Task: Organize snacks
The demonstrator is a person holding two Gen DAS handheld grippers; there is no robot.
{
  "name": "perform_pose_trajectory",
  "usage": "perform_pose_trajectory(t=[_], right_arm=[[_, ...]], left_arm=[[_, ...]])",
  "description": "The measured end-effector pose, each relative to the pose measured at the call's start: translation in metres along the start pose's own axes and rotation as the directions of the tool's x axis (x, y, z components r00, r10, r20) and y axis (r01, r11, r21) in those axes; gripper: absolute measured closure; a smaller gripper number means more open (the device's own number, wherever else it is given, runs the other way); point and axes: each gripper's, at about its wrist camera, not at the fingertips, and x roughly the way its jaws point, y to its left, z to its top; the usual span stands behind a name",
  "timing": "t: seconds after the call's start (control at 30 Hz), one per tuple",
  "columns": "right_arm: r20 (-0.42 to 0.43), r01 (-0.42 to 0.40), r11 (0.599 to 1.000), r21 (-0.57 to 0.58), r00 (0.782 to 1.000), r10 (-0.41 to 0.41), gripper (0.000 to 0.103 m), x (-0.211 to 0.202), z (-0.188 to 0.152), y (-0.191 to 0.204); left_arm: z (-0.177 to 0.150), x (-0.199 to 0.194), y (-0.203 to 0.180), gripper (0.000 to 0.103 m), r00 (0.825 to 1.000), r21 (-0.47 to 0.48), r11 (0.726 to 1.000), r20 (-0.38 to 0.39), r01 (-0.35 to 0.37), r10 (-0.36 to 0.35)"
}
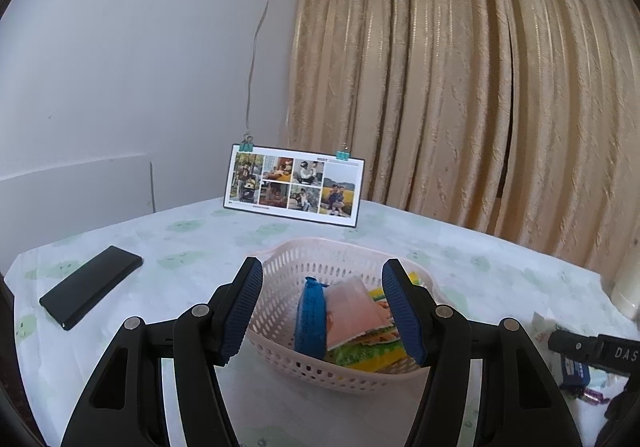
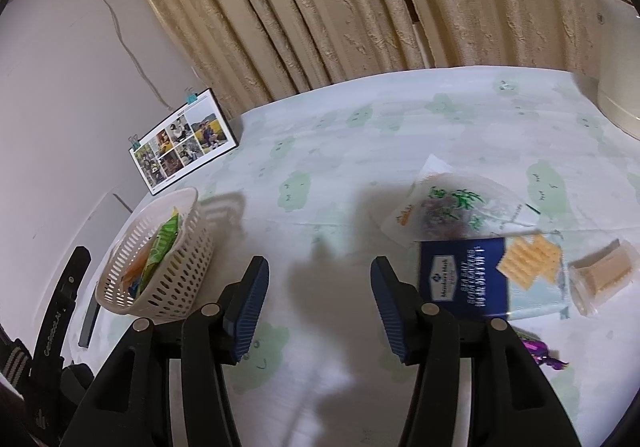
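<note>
While both gape empty, left hand-held gripper (image 1: pixel 322 313) hovers over basket (image 1: pixel 280 271).

The surface (image 1: pixel 192 243) is viewed low and forward from each wrist, between open claw fingers. The basket (image 1: pixel 288 259) is seen close from the left, farther leftward (image 2: pixel 188 271) from the right. Basket, photo board (image 1: pixel 296 183) and curtain (image 1: pixel 460 87) are shared.

"member's mark" on the blue cracker pack (image 2: pixel 464 275); "das" on a black device (image 1: pixel 616 353).
</note>
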Motion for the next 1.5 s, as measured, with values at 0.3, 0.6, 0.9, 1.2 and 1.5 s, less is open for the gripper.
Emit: perform_pose_trajectory(t=[0.3,0.6,0.9,1.2,1.5], right_arm=[[0.015,0.026,0.999,0.027,1.000,-0.027,0.051,-0.011,0.000,-0.018],[0.030,0.063,0.996,0.067,0.997,-0.065,0.051,-0.024,0.001,-0.042],[0.050,0.079,0.992,0.094,0.995,-0.084,0.051,-0.036,0.003,-0.061],[0.059,0.106,0.986,0.129,0.992,-0.114,0.049,-0.046,0.005,-0.082],[0.071,0.119,0.979,0.163,0.989,-0.132,0.043,-0.052,0.006,-0.094]], left_arm=[[-0.004,-0.005,-0.012,0.040,1.000,0.030,0.999,-0.002,0.016,-0.016],[-0.008,-0.012,-0.025,0.040,0.999,0.065,0.997,0.005,0.042,-0.042],[-0.012,-0.017,-0.039,0.040,0.998,0.100,0.993,0.002,0.068,-0.068],[-0.015,-0.020,-0.054,0.040,0.994,0.124,0.987,-0.020,0.106,-0.104],[-0.018,-0.019,-0.064,0.040,0.989,0.146,0.979,-0.051,0.145,-0.138]])
